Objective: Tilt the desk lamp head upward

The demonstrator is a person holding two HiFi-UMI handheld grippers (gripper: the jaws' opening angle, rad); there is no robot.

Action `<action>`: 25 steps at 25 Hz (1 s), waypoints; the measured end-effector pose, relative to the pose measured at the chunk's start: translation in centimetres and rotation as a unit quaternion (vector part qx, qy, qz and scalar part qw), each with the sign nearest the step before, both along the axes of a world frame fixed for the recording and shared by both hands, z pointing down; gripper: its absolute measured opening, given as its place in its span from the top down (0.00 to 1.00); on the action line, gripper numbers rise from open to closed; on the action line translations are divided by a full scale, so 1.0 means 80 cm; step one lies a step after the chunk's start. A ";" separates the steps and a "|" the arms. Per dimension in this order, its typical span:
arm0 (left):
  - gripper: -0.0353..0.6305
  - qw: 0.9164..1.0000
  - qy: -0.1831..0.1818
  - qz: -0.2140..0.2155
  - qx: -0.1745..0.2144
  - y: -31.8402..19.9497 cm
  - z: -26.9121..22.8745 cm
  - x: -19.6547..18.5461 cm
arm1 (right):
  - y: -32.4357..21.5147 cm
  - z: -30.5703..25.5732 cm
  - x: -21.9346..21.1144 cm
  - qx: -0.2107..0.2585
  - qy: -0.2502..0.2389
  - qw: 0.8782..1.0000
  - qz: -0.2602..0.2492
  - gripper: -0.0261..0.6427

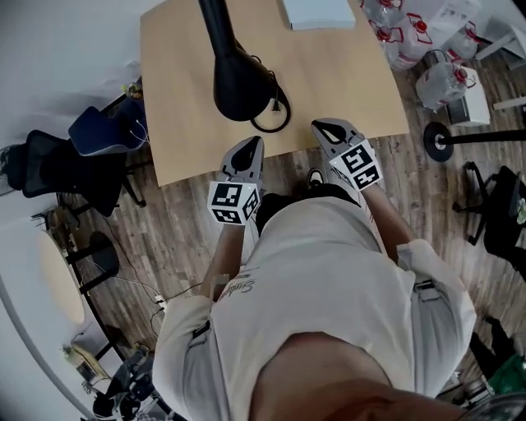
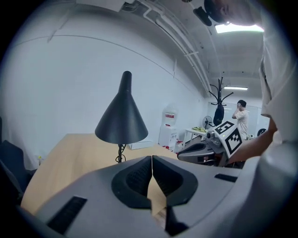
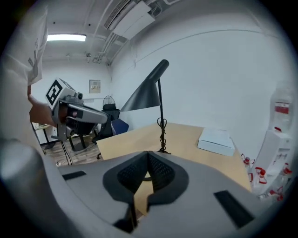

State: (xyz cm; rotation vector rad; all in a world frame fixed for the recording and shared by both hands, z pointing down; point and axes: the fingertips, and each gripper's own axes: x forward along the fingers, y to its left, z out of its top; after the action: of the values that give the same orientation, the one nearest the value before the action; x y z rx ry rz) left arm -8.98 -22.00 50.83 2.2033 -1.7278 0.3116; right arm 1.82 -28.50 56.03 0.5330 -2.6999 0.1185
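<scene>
lamp head (image 1: 238, 82): black cone, opening facing down, standing over the wooden desk (image 1: 353, 82)
left gripper (image 1: 253, 146): jaws pressed together, nothing between them; I see it at the desk's near edge, lamp head straight ahead of it, apart
right gripper (image 1: 327, 130): jaws together, empty; also at the near edge, lamp head ahead and off to its left, not touching
cable (image 1: 275, 111): coiled on the desk, between lamp head and grippers
white box (image 1: 319, 12): far side of desk

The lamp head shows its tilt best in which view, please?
The right gripper view: it shows the lamp head side-on, angled downward. The left gripper view shows it symmetric, tilt unreadable; the head view sees only its top.
</scene>
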 end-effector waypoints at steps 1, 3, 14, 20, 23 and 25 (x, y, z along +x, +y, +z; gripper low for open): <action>0.92 1.000 0.003 -0.008 -0.003 0.004 0.002 -0.001 | -0.002 0.006 -0.004 0.000 0.004 1.000 -0.009 0.97; 0.92 1.000 0.008 -0.022 -0.010 0.011 0.007 -0.005 | -0.004 0.019 -0.014 -0.003 0.011 1.000 -0.026 0.97; 0.92 0.998 0.030 -0.056 -0.025 0.016 0.024 -0.017 | -0.022 0.113 -0.065 -0.048 0.089 0.991 -0.090 0.97; 0.92 0.997 0.031 -0.061 -0.021 0.002 0.024 -0.019 | -0.035 0.161 -0.085 -0.064 0.134 0.982 -0.115 0.97; 0.92 0.997 0.035 -0.070 -0.021 -0.002 0.026 -0.023 | -0.040 0.185 -0.090 -0.067 0.169 0.974 -0.133 0.97; 0.92 0.996 0.037 -0.075 -0.023 -0.004 0.028 -0.027 | -0.042 0.199 -0.095 -0.075 0.185 0.970 -0.142 0.97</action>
State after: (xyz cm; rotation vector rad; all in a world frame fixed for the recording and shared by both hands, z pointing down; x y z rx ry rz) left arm -11.10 -22.35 53.11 2.0138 -1.8133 0.2289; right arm -5.78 -31.87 71.92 0.1033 -2.3465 0.1281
